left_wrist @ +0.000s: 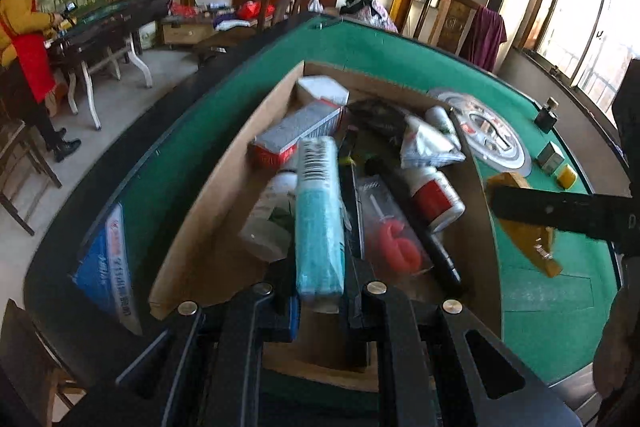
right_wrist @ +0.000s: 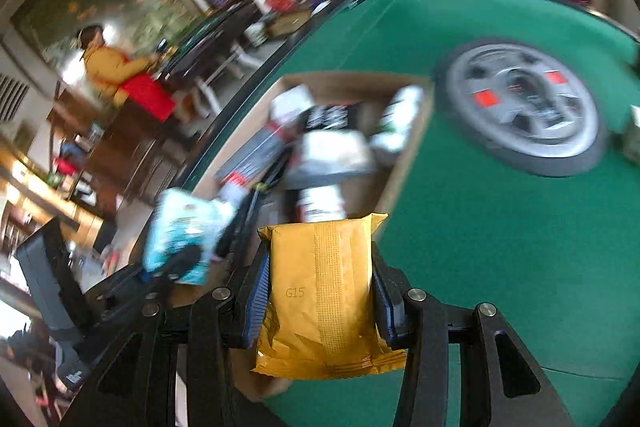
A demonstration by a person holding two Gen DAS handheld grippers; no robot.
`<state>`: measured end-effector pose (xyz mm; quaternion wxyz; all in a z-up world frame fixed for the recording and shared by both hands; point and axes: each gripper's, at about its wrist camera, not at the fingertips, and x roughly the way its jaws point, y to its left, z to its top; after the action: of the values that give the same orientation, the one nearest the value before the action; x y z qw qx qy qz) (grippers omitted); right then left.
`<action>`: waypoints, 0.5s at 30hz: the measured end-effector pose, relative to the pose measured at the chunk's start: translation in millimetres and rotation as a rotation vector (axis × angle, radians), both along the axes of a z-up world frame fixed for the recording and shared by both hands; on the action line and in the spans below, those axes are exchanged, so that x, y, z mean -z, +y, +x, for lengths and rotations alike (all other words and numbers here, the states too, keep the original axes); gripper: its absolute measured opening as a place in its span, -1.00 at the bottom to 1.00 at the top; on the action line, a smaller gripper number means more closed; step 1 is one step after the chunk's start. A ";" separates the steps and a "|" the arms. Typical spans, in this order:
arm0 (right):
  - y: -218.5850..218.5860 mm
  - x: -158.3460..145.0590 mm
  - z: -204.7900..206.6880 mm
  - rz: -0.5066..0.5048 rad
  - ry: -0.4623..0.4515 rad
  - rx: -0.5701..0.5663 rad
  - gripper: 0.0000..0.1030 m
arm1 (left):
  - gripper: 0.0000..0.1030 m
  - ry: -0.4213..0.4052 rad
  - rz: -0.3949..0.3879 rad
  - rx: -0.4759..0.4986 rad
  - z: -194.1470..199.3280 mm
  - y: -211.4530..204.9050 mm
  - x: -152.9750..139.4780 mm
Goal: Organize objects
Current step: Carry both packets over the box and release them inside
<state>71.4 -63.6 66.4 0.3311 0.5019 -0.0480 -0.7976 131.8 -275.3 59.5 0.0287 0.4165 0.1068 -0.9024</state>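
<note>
Two packets over a filled cardboard box

A teal packet (left_wrist: 320,219) with a barcode hangs lengthwise above the open cardboard box (left_wrist: 224,179) crowded with bottles and cartons; a gold foil packet (right_wrist: 324,291) stamped G15 stands upright near its edge.

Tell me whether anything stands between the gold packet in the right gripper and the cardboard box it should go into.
Nothing visible does. The right gripper holds the gold packet just short of the cardboard box, by its near wall. The box is open-topped but crowded, and the left gripper holds a teal packet over it.
</note>
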 end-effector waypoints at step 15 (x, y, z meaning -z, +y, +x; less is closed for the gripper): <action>-80.6 37.7 -0.9 0.088 -0.045 -0.110 -0.02 | -0.23 0.018 0.007 -0.027 2.3 -16.5 1.8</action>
<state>70.5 -144.2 28.7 0.3509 0.5358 0.0074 -0.7679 134.1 -291.8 57.7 0.0387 0.4067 0.1159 -0.9053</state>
